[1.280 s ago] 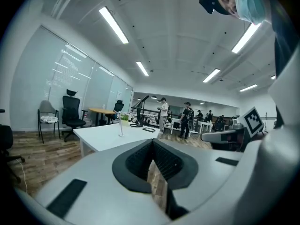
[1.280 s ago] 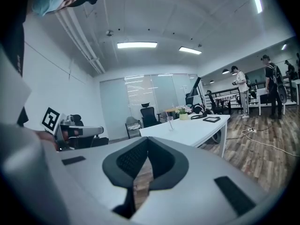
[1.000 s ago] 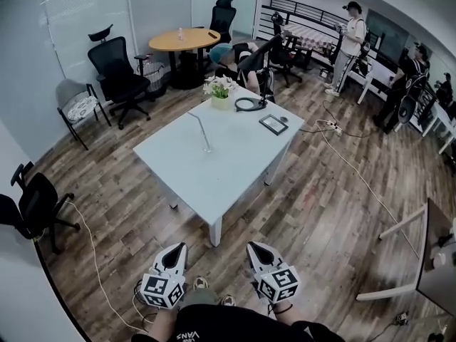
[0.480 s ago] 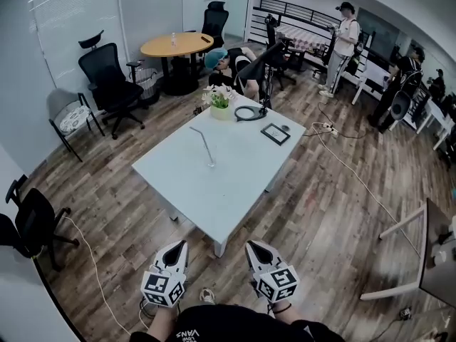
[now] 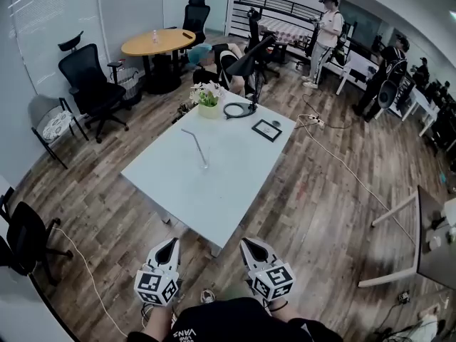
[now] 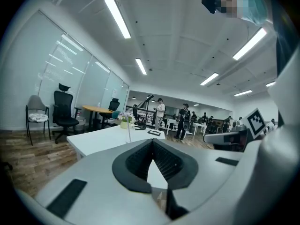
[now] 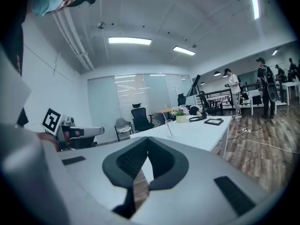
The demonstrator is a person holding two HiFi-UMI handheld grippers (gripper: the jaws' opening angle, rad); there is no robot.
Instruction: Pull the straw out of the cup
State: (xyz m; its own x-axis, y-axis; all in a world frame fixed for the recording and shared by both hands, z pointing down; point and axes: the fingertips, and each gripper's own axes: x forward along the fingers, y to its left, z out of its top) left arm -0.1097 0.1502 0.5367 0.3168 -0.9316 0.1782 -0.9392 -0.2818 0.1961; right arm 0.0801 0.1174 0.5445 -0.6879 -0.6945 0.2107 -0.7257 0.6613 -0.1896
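Wears a black top (image 5: 221, 323) with small white lettering. Just ahead of the black top, left gripper (image 5: 169, 244) and right gripper (image 5: 253, 245): pale grey pointed shells, black ribbed pads (image 6: 164, 161) inside, each with a marker cube (image 5: 157, 288) of black-and-white squares. Small flat black patches on the shells.

A: Which colours were recorded on the table (image 5: 235, 164)?
B: It was seen as white, with white flowers (image 5: 205, 91) set in a pale yellow pot (image 5: 209, 110). The floor (image 5: 320, 205) was patterned in brown wood planks.
A: And nearer?
B: The left gripper (image 5: 171, 243) and right gripper (image 5: 249, 243) were found pale grey, black-padded, marked with black-and-white squares.
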